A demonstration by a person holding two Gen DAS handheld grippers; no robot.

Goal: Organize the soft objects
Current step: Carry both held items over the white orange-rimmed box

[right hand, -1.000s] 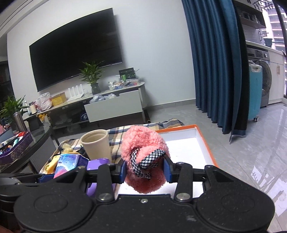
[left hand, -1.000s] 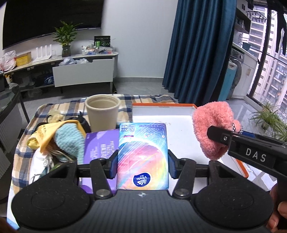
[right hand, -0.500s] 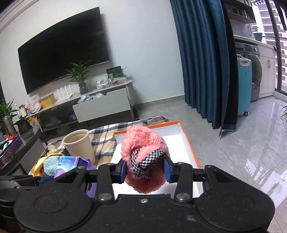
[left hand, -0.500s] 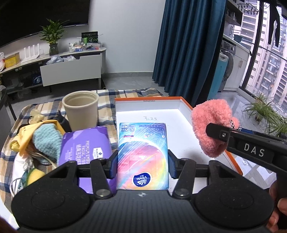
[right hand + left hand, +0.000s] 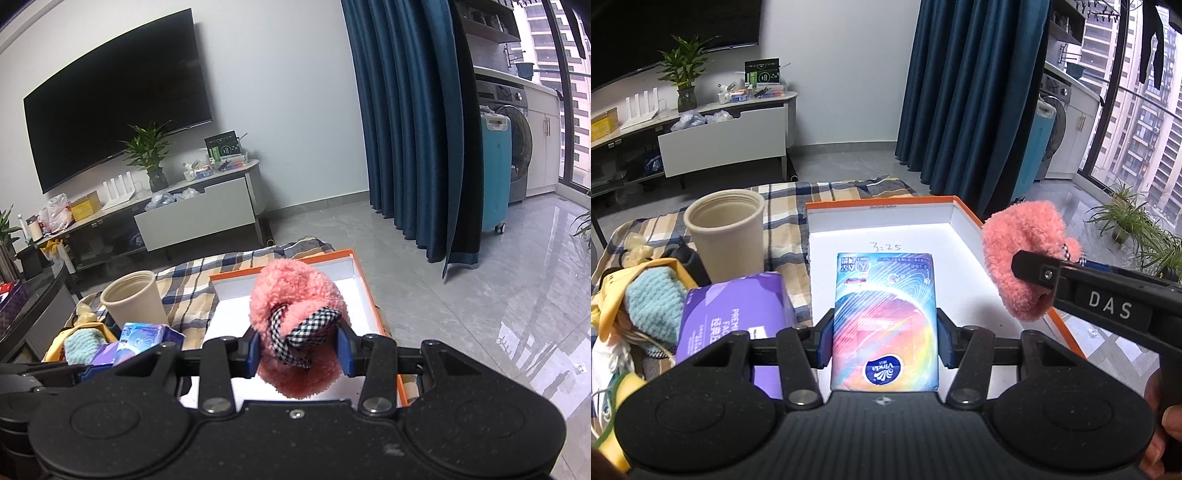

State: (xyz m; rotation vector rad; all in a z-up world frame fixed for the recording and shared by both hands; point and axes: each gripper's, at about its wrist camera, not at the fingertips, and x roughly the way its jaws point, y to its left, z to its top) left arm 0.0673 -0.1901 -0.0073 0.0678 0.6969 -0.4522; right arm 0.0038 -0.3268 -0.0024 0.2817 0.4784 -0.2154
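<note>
holding tissue pack (image 5: 884, 321) above orange-rimmed box (image 5: 967, 212)

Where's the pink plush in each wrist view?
Left wrist: pink plush at right, clamped by the right gripper beside the tray's right wall.
Right wrist: pink plush at centre, between the gripper's fingers.
Shared landmark: the beige cup left of the orange tray.
</note>
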